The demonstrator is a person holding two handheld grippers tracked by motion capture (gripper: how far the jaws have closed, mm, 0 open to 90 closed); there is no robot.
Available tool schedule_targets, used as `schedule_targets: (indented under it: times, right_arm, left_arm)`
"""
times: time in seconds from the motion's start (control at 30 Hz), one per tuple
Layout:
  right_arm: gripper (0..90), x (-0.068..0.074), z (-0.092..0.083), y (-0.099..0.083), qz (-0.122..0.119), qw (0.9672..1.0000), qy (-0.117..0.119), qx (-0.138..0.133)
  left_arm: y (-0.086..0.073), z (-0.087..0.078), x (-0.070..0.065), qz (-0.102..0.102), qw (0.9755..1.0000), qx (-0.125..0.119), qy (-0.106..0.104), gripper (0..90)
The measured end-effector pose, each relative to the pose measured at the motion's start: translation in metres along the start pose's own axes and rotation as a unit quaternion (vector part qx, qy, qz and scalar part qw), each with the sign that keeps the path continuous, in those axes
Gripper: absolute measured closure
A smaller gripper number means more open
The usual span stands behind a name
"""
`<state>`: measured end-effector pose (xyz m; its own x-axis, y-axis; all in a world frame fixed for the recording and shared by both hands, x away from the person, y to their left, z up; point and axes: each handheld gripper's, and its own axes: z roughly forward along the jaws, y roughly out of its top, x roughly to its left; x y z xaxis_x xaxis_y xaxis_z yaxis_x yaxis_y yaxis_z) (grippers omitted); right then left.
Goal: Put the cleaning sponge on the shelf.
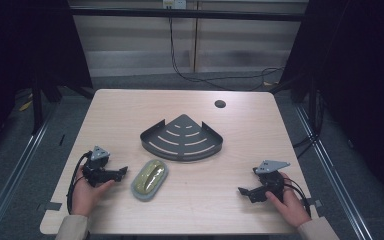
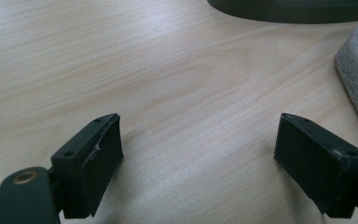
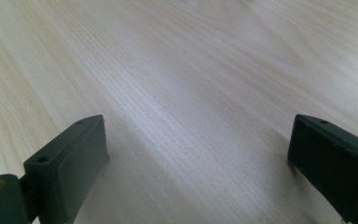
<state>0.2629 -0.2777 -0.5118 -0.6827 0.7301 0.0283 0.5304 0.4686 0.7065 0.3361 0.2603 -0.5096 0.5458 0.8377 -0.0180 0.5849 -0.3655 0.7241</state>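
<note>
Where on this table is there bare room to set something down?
The table is bare left of the corner shelf, right of it, and along the near edge between the sponge and the right hand-held gripper. It is tightest between sponge, shelf and left hand-held gripper.

A light wooden table [image 1: 260, 125] has a small round hole [image 1: 220, 104] near its far edge. In the middle of it sits a dark metal corner shelf [image 1: 182, 137] with curved slots. Behind the table, black cables [image 1: 215, 77] lie on the grey floor [image 1: 130, 80] by a pale wall [image 1: 130, 40]
</note>
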Motion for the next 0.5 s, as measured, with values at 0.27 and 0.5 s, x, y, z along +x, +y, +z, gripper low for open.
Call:
schedule_targets:
  times: [0.27, 0.5]
  right_arm:
    - [4.2, 0.0, 0.0, 0.0, 0.0, 1.0, 0.0, 0.0]
    - [4.2, 0.0, 0.0, 0.0, 0.0, 1.0, 0.0, 0.0]
  left_arm:
    - [0.009, -0.005, -0.001, -0.003, 0.9987, 0.05, 0.007, 18.4]
    - [0.029, -0.016, -0.006, -0.003, 0.993, 0.117, -0.018, 24.3]
